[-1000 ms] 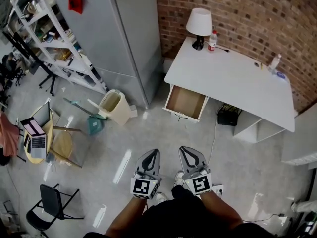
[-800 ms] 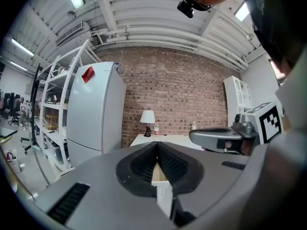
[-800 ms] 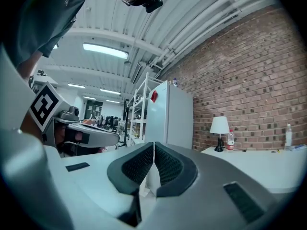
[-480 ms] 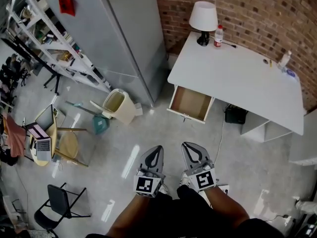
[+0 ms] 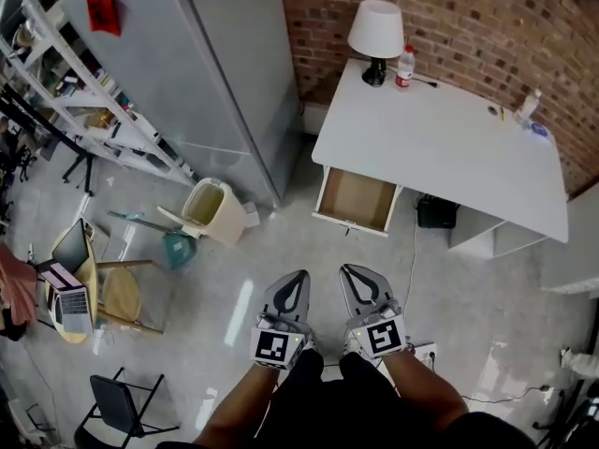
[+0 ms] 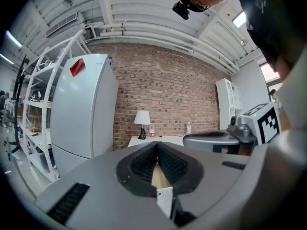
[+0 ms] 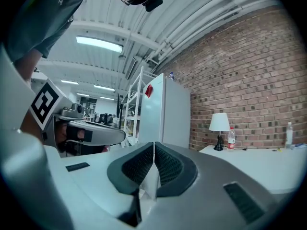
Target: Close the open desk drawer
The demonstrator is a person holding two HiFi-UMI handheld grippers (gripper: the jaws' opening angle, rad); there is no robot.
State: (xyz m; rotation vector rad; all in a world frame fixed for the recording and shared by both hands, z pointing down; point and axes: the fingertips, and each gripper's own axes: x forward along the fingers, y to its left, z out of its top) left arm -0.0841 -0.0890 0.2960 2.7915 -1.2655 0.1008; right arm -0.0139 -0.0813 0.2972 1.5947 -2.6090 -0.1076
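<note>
None of it is done: the drawer [image 5: 354,198] stands open under the counter [image 5: 449,148], well apart from the left gripper [image 5: 298,277] and right gripper [image 5: 346,271], jaws shut, empty.

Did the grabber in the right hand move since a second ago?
Yes. The right gripper has come a little nearer the open wooden drawer of the white desk; the strip of grey floor between them is narrower.

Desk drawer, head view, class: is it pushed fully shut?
No, the drawer stands pulled out from under the white desk, its bare wooden bottom open to view.
</note>
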